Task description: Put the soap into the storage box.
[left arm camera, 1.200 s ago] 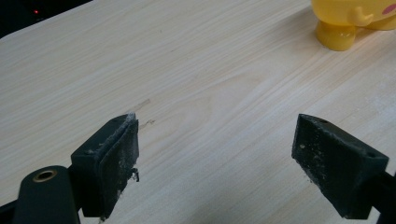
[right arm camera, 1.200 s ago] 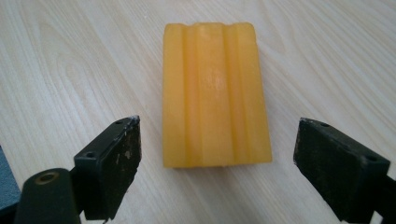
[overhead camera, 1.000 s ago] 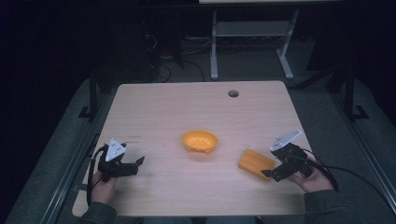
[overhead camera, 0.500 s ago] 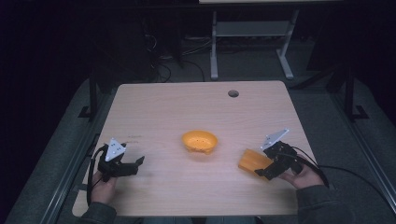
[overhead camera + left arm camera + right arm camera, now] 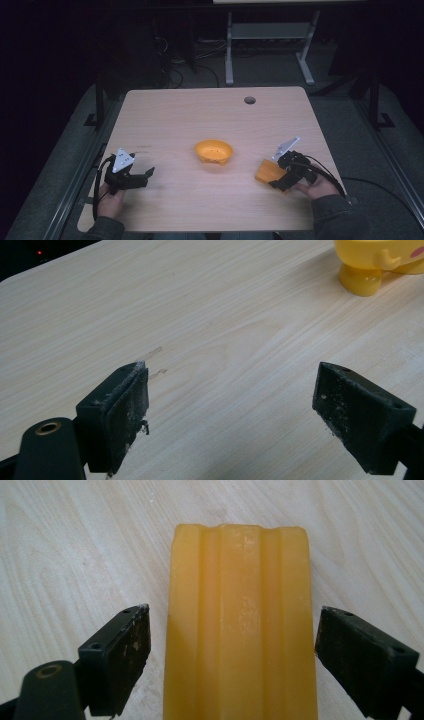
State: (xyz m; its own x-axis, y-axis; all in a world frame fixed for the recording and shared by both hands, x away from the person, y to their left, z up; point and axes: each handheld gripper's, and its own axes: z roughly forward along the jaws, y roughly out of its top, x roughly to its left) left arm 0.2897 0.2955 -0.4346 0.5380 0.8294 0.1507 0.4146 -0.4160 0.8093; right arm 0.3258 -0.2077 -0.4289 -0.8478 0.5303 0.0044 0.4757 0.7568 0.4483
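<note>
Translucent yellow-orange ribbed block, soap-like (image 5: 240,625), flat on pale wooden table (image 5: 200,115) near right edge, between spread, unclenched jaws of right gripper (image 5: 232,655); likely stiff, light, slick—pinch long flat sides; left gripper (image 5: 235,410) open, empty.

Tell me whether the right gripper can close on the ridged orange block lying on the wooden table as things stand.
Probably yes. The right gripper stands open with one black jaw on each side of the ridged orange block, a small gap at both sides and nothing between them. The orange bowl sits well apart on the wooden table.
</note>
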